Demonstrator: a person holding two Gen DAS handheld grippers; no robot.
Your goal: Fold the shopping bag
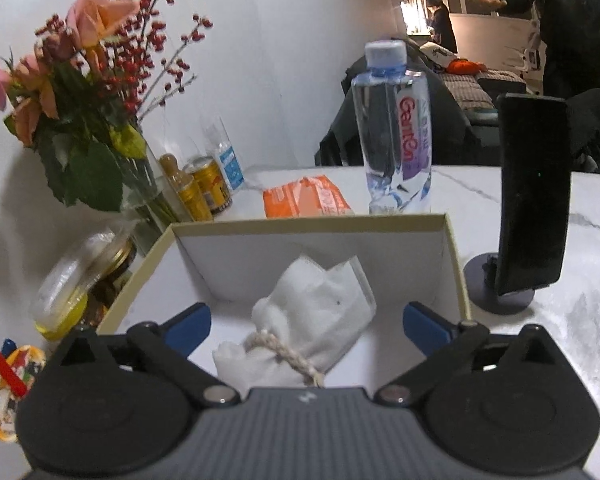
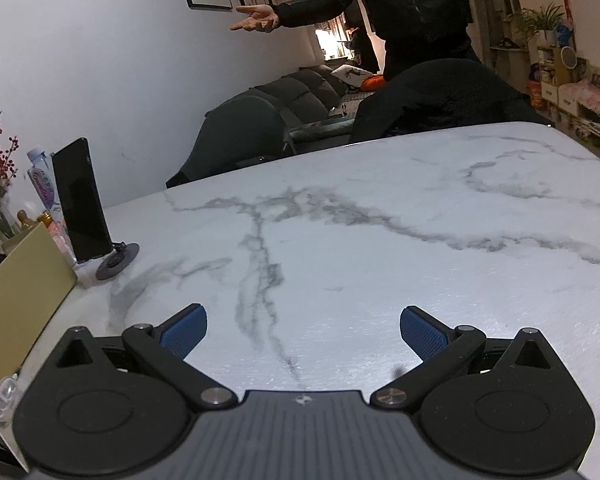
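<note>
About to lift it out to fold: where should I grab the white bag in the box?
Grip the white bag at its cinched neck under the rope tie, coming from above with the open left hand-held gripper; the box walls block side approaches.

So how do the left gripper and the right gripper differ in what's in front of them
The left gripper hangs over the open cardboard box, its fingers flanking the white cloth bag tied with cord; the right gripper hovers over bare marble table, with nothing between its fingers. Both are open, holding nothing.
</note>
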